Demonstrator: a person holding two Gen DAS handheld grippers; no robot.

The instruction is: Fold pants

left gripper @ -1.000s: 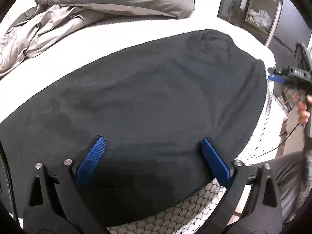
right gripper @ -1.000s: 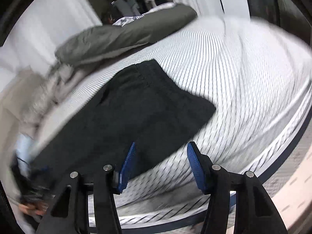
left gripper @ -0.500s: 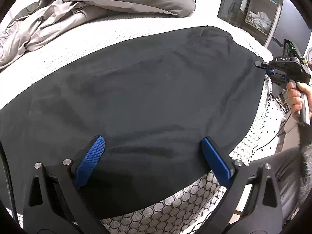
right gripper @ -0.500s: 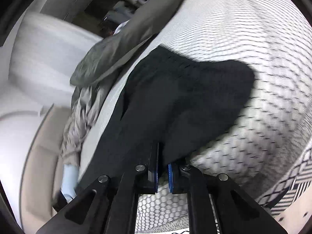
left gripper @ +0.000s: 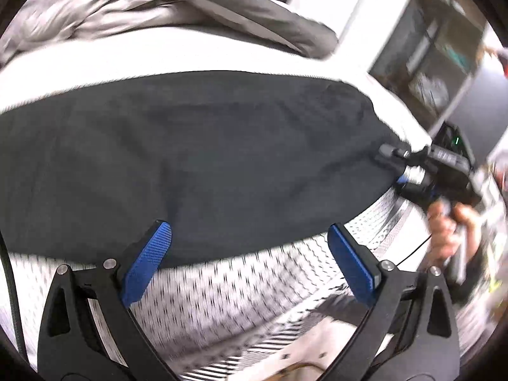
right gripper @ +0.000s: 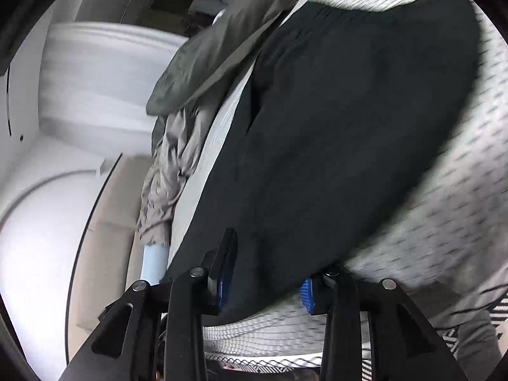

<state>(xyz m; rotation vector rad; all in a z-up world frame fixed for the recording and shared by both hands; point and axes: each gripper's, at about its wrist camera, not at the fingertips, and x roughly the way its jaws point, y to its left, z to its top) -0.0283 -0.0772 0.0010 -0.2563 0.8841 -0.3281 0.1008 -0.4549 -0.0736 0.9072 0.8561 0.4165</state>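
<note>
The dark grey-black soft fabric pants (left gripper: 203, 158) lay spread flat across the white mattress with the small dotted, honeycomb-like pattern (left gripper: 241, 289), their near edge running close to the mattress's front side. Behind them, along the far side of the bed, sat the crumpled grey duvet (left gripper: 177, 3) and a lighter beige bundle of bedding.

Your left claw (left gripper: 250, 254) stood wide apart, its blue ribbed pads (left gripper: 147, 263) hovering just at the near hem of the pants; the left pad overlapped the cloth's edge in view, the right pad sat over bare mattress, and neither pressed on anything.

Your right claw (right gripper: 265, 282) was at the pants' end near the corner of the mattress. Its jaws had just been opening after a tight close, and the dark cloth lay between the blue pads (right gripper: 306, 293) and draped over them; the pads stood apart with no clear pinch, though blur made the contact hard to read. From the left wrist view, you could see that same claw (left gripper: 393, 158) touching the right-hand tip of the pants, with your hand (left gripper: 447, 225) wrapped around its handle. A glass-fronted cabinet (left gripper: 435, 50) stood beyond the bed, blurred
</note>
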